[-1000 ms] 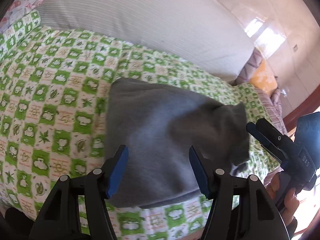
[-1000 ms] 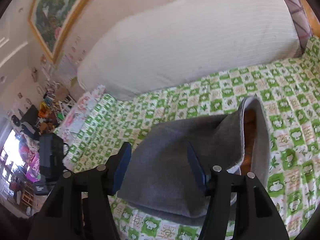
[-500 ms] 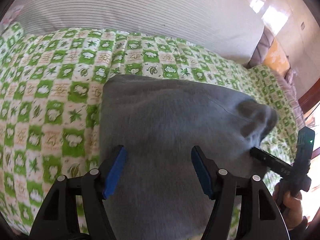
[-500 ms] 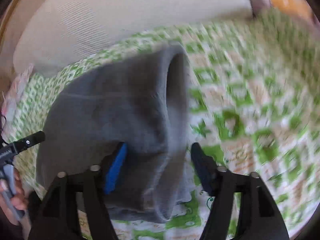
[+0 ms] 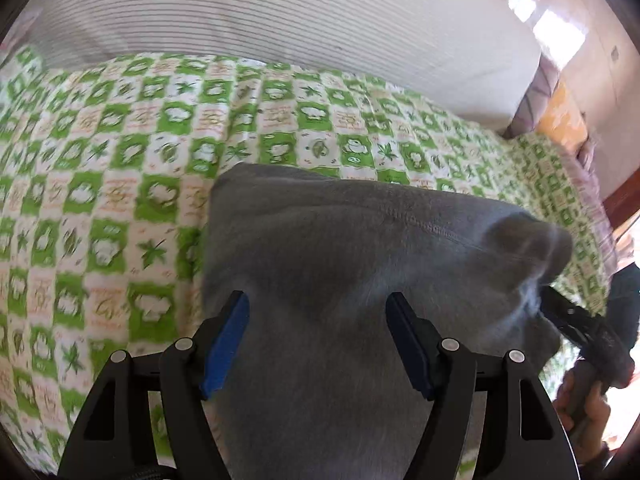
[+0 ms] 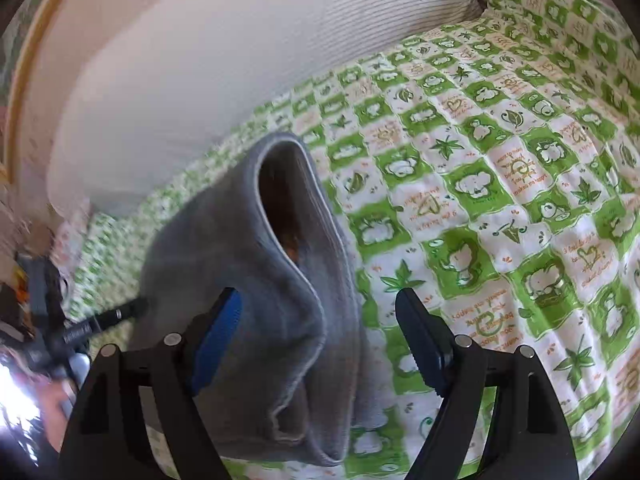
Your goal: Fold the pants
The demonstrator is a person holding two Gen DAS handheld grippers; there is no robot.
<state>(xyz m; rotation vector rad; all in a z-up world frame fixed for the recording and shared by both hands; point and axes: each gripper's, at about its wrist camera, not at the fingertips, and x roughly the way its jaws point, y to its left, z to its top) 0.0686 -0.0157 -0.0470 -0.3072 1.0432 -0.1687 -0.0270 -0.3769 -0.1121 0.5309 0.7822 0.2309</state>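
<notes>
A: Where are the grey pants (image 5: 360, 280) seen?

B: Folded on the green-checked bedspread (image 5: 120, 168), a pillow (image 5: 280, 20) at twelve o'clock.

A: And the tongs?

B: The left tongs (image 5: 318, 340) and right tongs (image 6: 320, 344) are opening over the cloth; nothing is gripped.

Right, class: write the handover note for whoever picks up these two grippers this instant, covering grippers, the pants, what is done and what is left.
Left gripper: jaws opening, over the grey pants, pads not pressing the cloth.
Right gripper: jaws opening, straddling the pants' thick layered edge, not clamped on it.
Pants: lying in a folded bundle on the green checked bedspread, in front of the white striped pillow; one open end gapes.
Done: pants appear folded over and set down.
Left: probably flatten the gaping end, tidy the bundle, or fold again if needed.
</notes>
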